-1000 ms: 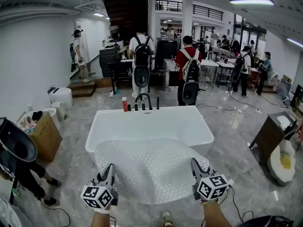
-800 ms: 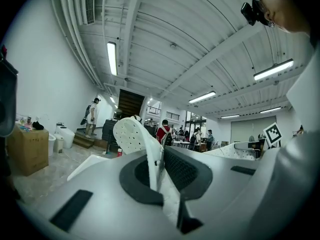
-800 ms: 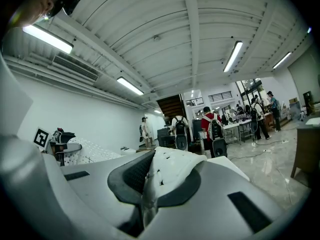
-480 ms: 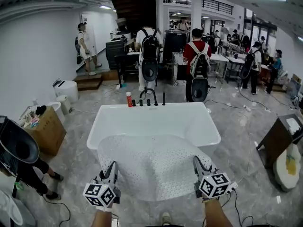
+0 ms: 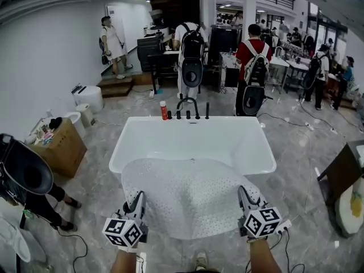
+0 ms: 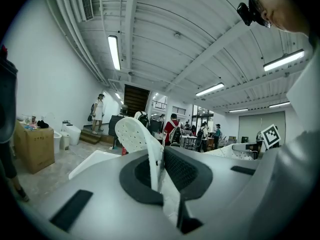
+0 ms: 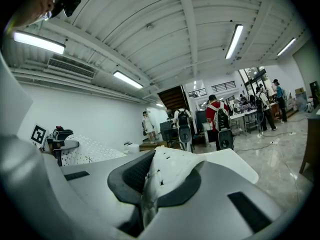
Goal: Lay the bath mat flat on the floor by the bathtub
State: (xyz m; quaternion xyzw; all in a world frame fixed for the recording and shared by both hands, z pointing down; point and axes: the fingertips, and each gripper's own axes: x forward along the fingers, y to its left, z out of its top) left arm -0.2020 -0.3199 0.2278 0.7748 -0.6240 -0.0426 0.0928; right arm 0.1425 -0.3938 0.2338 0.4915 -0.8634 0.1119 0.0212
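**Item 1. Left gripper** (image 5: 138, 202), 7 o'clock in the head view. Fingers pinch the near-left edge of the bath mat; the left gripper view shows the perforated white sheet clamped between the fingers (image 6: 186, 170) and curling up past them.

**Item 2. Right gripper** (image 5: 245, 198), 5 o'clock. Fingers pressed together on the near-right edge; a bunched fold of the mat sits between them in the right gripper view.

**Item 3. Bath mat** (image 5: 187, 195), centre to 6 o'clock. White, dotted with holes, held spread between both grippers and off the floor (image 5: 91, 189). Its far edge covers the tub's near rim; whether it touches the rim cannot be told.

**Item 4. Bathtub** (image 5: 193, 138), 12 o'clock, white and empty. Black faucet (image 5: 188, 104) and red bottle (image 5: 164, 111) stand at its far rim.

**Status.** Carrying step, mat not yet laid. The next move probably calls for lowering both grippers evenly toward the floor on the tub's near side, keeping the sheet stretched so it lands without folds, parallel to the tub, and only then spreading the fingers.
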